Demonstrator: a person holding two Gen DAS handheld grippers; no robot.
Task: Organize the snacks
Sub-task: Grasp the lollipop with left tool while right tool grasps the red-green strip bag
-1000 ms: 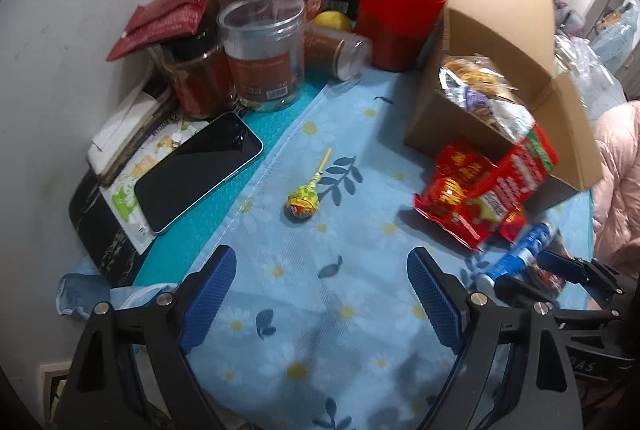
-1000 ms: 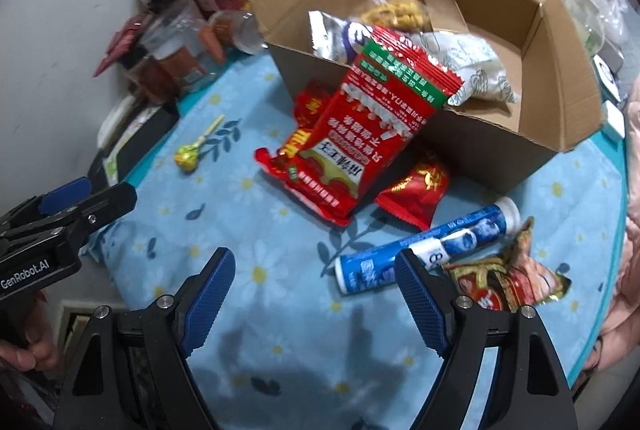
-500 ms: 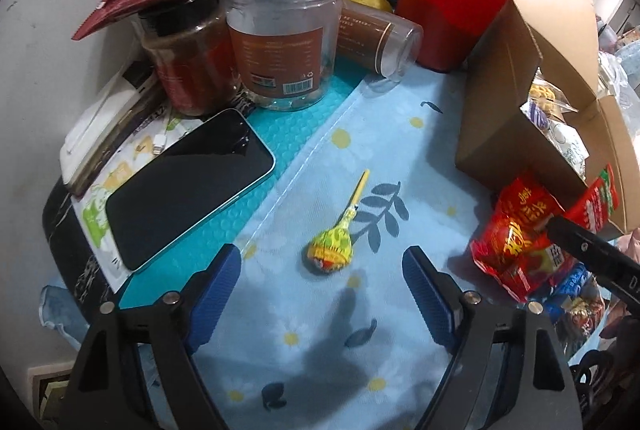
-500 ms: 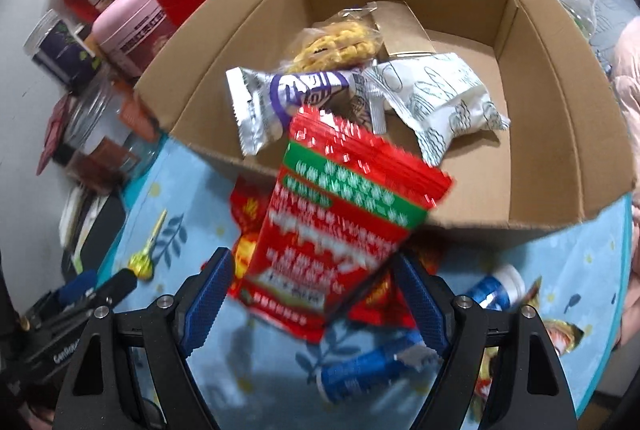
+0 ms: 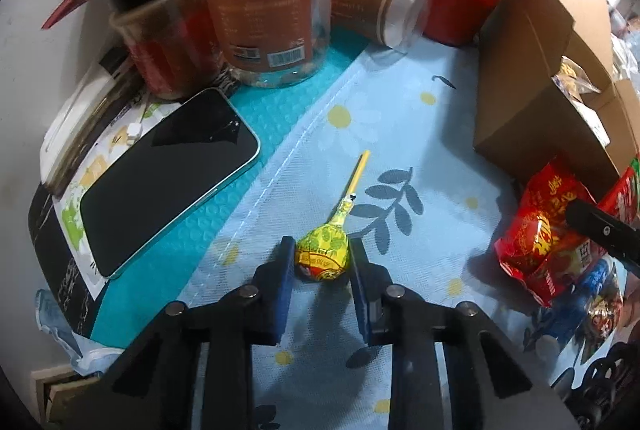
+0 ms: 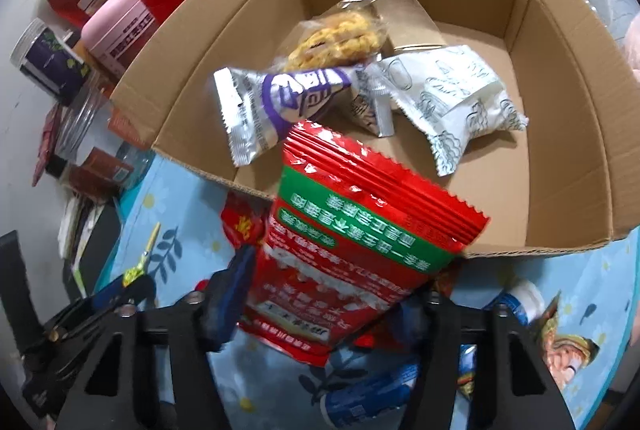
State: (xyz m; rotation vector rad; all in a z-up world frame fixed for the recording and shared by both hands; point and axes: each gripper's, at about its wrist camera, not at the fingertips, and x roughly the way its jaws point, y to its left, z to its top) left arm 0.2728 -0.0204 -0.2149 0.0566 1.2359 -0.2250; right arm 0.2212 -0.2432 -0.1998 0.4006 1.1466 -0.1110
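both hands are mid-pickup here. the left tongs (image 5: 322,262) have pinched shut on the wrapped head of the yellow lollipop (image 5: 323,257), which sits on the flowery blue tabletop (image 5: 420,133) with its stick pointing away toward the jars; a phone (image 5: 168,181) lies well off to its left. over on the other side the right tongs (image 6: 320,306) are closing with the big red snack bag (image 6: 360,242) between them. the bag's top edge leans over the front wall of the cardboard box (image 6: 560,101), and i honestly can't tell whether the pads are pressing on it yet, since the far one is hidden behind the bag.

the box already has a silver-purple bar (image 6: 280,101), a white wrapped pastry (image 6: 452,97) and a clear-bagged cookie thing (image 6: 340,33) in it. so i'd say the step in hand is grabbing, and next comes lifting each snack clear and carrying it over the box wall before letting go. the lollipop is small and round, so it might twist in the grip.
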